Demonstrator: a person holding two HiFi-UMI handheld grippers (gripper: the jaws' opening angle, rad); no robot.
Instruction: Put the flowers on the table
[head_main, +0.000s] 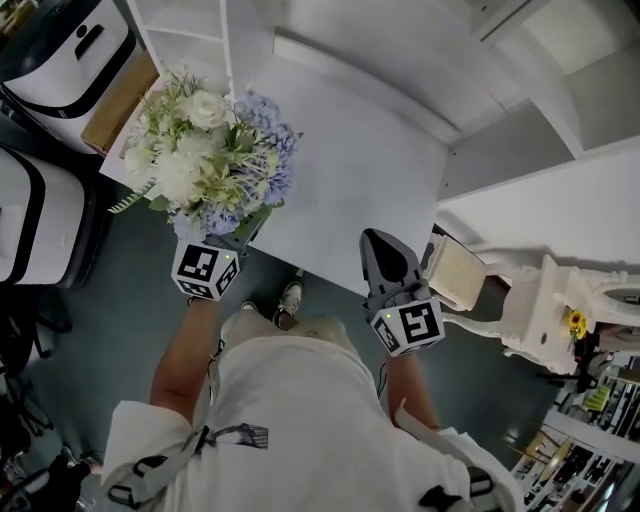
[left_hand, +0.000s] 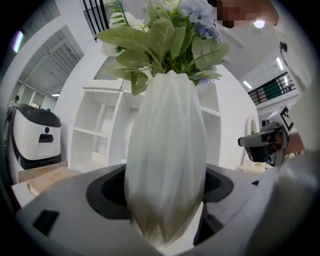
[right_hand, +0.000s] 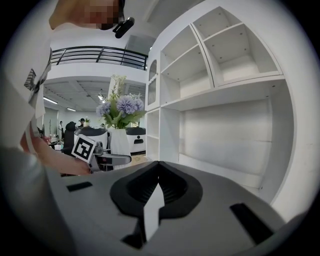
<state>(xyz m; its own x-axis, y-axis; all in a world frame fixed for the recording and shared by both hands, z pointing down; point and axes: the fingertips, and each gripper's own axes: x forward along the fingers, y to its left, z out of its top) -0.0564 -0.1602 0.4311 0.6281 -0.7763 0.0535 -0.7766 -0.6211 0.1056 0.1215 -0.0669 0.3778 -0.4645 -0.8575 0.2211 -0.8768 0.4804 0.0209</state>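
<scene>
A bunch of white and pale blue flowers (head_main: 215, 160) with green leaves stands in a ribbed white vase (left_hand: 167, 165). My left gripper (head_main: 238, 240) is shut on the vase's belly, which fills the gap between the jaws in the left gripper view. In the head view the blooms hide the vase and hang over the left front corner of the white table (head_main: 370, 170). My right gripper (head_main: 385, 250) is shut with nothing in it, at the table's front edge to the right of the flowers. The right gripper view shows the flowers (right_hand: 120, 107) and vase (right_hand: 119, 142) off to its left.
White open shelving (head_main: 180, 30) stands behind the table's left side, and more shelves (right_hand: 225, 100) fill the right gripper view. White machines (head_main: 60, 50) and a cardboard box (head_main: 115, 100) are at the far left. An ornate white piece of furniture (head_main: 530, 300) stands at the right.
</scene>
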